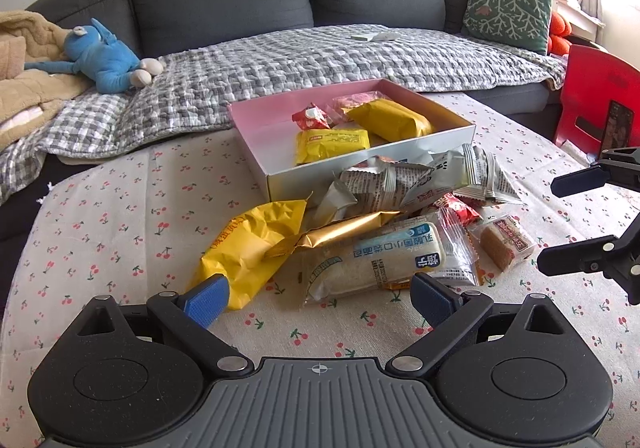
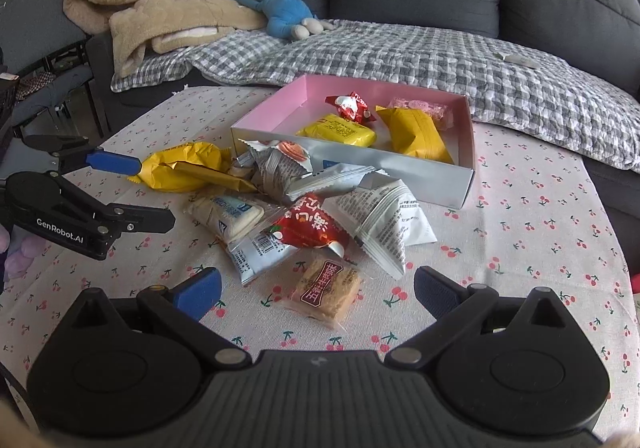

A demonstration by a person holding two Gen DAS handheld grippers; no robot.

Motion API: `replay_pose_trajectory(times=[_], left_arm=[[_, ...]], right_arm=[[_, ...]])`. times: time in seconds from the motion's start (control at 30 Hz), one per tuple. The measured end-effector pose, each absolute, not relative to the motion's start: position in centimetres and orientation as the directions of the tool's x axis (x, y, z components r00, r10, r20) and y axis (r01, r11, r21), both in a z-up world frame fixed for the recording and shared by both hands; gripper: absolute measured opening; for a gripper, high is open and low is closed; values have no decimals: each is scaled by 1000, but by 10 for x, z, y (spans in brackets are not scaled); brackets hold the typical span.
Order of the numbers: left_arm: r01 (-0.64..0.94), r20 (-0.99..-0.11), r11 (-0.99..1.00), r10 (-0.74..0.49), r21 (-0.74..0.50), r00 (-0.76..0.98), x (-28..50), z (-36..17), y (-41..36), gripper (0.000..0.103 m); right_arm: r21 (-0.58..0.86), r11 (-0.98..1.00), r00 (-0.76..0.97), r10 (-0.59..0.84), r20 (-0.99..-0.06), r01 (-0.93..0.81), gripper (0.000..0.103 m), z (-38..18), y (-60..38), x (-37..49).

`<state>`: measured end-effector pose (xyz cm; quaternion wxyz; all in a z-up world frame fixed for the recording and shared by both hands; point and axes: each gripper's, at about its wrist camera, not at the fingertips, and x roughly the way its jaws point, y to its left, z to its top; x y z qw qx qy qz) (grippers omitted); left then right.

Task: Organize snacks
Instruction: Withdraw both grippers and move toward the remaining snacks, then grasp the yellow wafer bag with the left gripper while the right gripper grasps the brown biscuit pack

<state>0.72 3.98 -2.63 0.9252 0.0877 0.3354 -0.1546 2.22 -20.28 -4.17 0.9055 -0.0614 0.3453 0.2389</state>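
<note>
1. Left gripper [image 1: 320,298], seen through its own camera, is spread wide with nothing between the blue pads, hovering low over the cherry-print tablecloth [image 1: 120,216].
2. Just ahead of it sits the snack pile: one yellow packet [image 1: 252,244] right by the left pad, one gold wrapper [image 1: 340,230], one clear-wrapped bread roll [image 1: 384,260] between the fingertips' line of sight, and several silver newsprint packets [image 1: 404,180] behind.
3. Beyond the pile, touching it, is the pink-lined box [image 1: 260,120], holding four snacks: two yellow, one red, one pink.
4. Right gripper [image 1: 560,226] pokes in from the right edge, fingers apart, empty.
5. Over to the right wrist view: right gripper [image 2: 318,290] is released too, wide open.
6. One square cake in clear wrap [image 2: 324,288] lies directly between its fingers, not gripped.
7. One red packet [image 2: 312,226] sits just past it; the left gripper [image 2: 154,190] hangs open beside the yellow packet.
</note>
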Motion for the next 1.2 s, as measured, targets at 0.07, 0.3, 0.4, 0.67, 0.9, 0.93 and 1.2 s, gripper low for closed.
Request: replay_pose_trajectory(times=[0.07, 0.3, 0.4, 0.67, 0.9, 0.93, 1.2], left_arm=[[342, -644, 935, -208, 89, 736, 10, -26, 42, 98], [337, -670, 929, -155, 151, 726, 27, -29, 57, 98], [367, -685, 907, -133, 208, 716, 36, -38, 59, 97], [397, -711, 895, -145, 202, 688, 55, -58, 64, 85], [379, -707, 908, -150, 178, 691, 58, -58, 64, 54], [380, -709, 909, -155, 170, 688, 58, -58, 64, 49], [377, -707, 911, -155, 168, 690, 57, -57, 62, 41]], right_arm=[[57, 879, 632, 384, -674, -474, 103, -47, -200, 25], [77, 899, 607, 351, -713, -431, 102, -59, -198, 34], [81, 907, 599, 337, -726, -413, 98, -65, -198, 38], [29, 912, 619, 301, -725, -410, 87, -69, -197, 37], [23, 908, 624, 306, -719, -419, 68, -66, -195, 38], [20, 905, 623, 309, -718, -425, 64, -66, -194, 38], [-3, 892, 624, 314, -716, -452, 34, -64, -189, 37]])
